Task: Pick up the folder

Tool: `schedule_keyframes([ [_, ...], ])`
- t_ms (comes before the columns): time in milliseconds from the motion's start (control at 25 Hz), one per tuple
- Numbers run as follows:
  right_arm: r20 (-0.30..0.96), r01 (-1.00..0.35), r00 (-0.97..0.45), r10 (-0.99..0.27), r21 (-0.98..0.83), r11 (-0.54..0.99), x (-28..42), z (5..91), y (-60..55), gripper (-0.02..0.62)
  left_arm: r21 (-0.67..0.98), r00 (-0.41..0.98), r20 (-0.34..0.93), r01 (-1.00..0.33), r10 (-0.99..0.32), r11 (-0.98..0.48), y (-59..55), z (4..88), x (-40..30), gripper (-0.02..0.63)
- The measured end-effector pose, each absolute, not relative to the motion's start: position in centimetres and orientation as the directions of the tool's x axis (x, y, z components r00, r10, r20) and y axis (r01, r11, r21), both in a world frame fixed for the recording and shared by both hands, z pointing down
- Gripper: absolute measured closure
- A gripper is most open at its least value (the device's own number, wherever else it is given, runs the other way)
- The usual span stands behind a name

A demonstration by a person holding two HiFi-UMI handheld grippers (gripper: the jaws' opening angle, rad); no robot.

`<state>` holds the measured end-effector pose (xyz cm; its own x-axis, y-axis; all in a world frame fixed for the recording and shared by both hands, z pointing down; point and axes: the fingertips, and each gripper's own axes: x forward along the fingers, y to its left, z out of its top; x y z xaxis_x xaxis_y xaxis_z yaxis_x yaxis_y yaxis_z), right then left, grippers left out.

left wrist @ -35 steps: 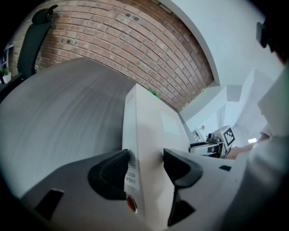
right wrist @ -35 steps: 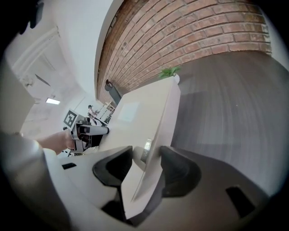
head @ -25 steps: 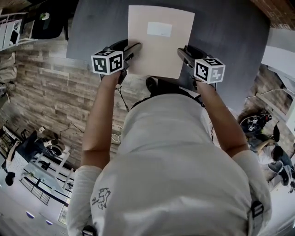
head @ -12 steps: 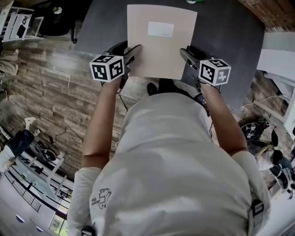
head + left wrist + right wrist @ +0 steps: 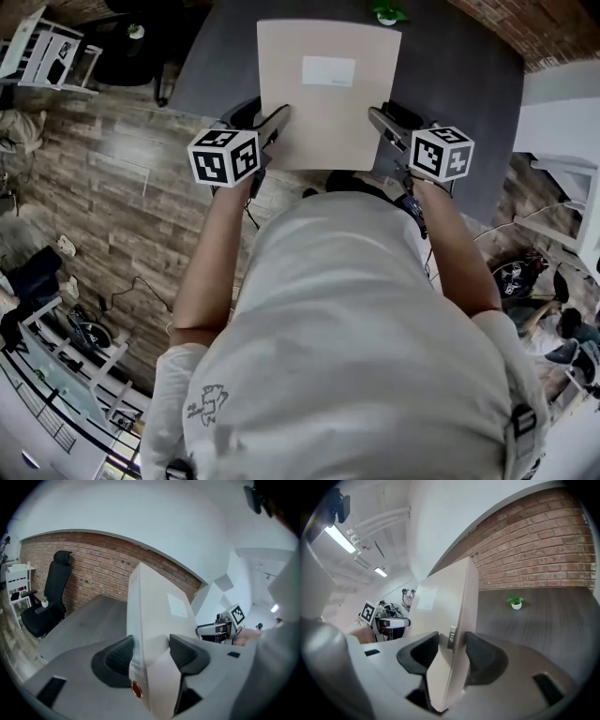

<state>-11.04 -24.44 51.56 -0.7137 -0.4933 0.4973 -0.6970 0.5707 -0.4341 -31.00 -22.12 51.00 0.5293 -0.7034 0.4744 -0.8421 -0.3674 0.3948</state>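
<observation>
A thick beige folder (image 5: 326,94) with a white label hangs in the air over the dark grey table (image 5: 459,103), lifted off it. My left gripper (image 5: 277,120) is shut on its left edge near the bottom corner, my right gripper (image 5: 380,117) on its right edge. In the left gripper view the folder (image 5: 154,616) stands on edge between the black pads (image 5: 183,652) of the left gripper (image 5: 152,653), and the right gripper (image 5: 220,627) shows beyond it. The right gripper view has the folder (image 5: 445,606) clamped in the right gripper (image 5: 452,651).
A small potted plant (image 5: 515,602) stands at the table's far side, near a brick wall (image 5: 534,555). A black office chair (image 5: 51,597) is off the table's left end. A wood-plank floor (image 5: 103,169) lies to the left.
Both grippers have risen together with the folder between them, and the table has dropped further below. The grip on both edges is the same.
</observation>
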Motion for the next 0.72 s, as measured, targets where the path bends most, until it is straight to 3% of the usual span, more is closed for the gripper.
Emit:
schedule_keyframes([
  [720,0.483,-0.678,-0.729,-0.485,-0.416,0.606,-10.4,49.2,-22.1,0.41,0.411,0.496,0.456,-0.854,-0.739,-0.32,-18.7,49.4,-30.2,0.348],
])
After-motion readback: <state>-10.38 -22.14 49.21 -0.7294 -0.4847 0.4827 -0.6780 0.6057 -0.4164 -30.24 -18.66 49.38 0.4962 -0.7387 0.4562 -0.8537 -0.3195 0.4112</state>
